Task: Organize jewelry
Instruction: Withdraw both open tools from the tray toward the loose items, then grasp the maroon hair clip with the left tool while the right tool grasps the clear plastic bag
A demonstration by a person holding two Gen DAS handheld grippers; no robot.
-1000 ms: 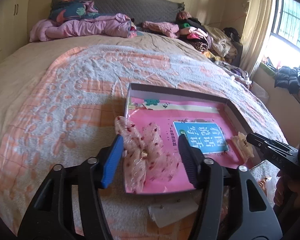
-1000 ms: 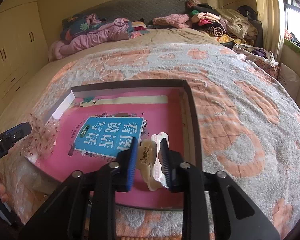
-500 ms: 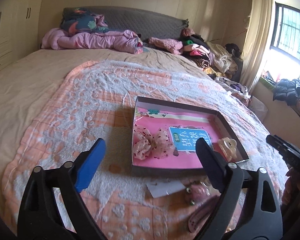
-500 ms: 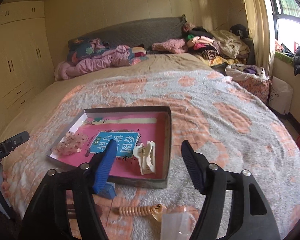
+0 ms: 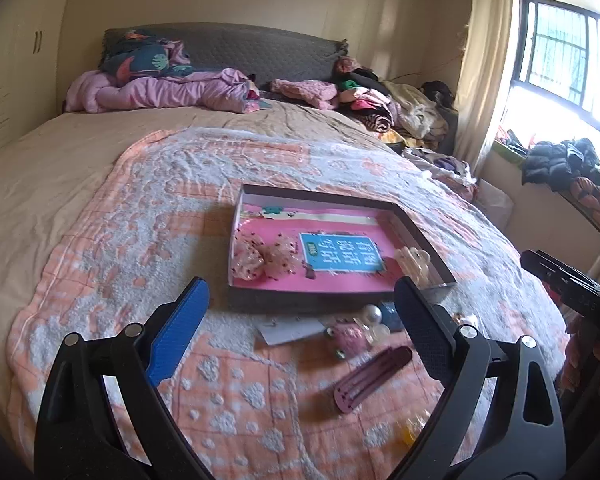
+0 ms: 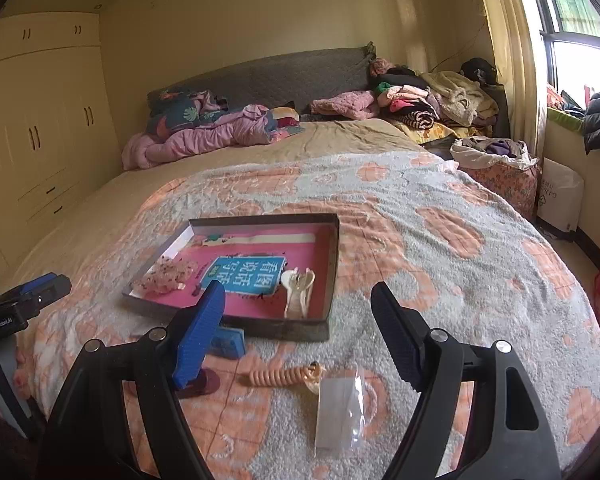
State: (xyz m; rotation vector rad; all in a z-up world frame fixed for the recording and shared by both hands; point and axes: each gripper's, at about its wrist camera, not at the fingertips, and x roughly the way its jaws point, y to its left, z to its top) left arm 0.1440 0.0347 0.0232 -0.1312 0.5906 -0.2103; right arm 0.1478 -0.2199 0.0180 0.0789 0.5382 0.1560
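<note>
Now both grippers, left gripper (image 5: 300,312) and right gripper (image 6: 298,320), hover spread apart and empty. Nearest, a coiled hair tie (image 6: 282,376) lies before the tray (image 6: 288,326); probably light, springy, best pinched mid-coil.

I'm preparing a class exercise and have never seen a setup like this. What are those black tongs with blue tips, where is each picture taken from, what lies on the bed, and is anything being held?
No robot here: a person holds a two-finger gripper in each hand, and a camera on each looks forward along its fingers. One picture is from the left gripper, the other from the right gripper. Both are open and hold nothing.

On the blanket lies a shallow tray. Inside it are a pink bow and a cream hair claw.

In front of the tray lie loose pieces: a pearl, a purple hair clip, a spiral hair tie and a small clear bag.
</note>
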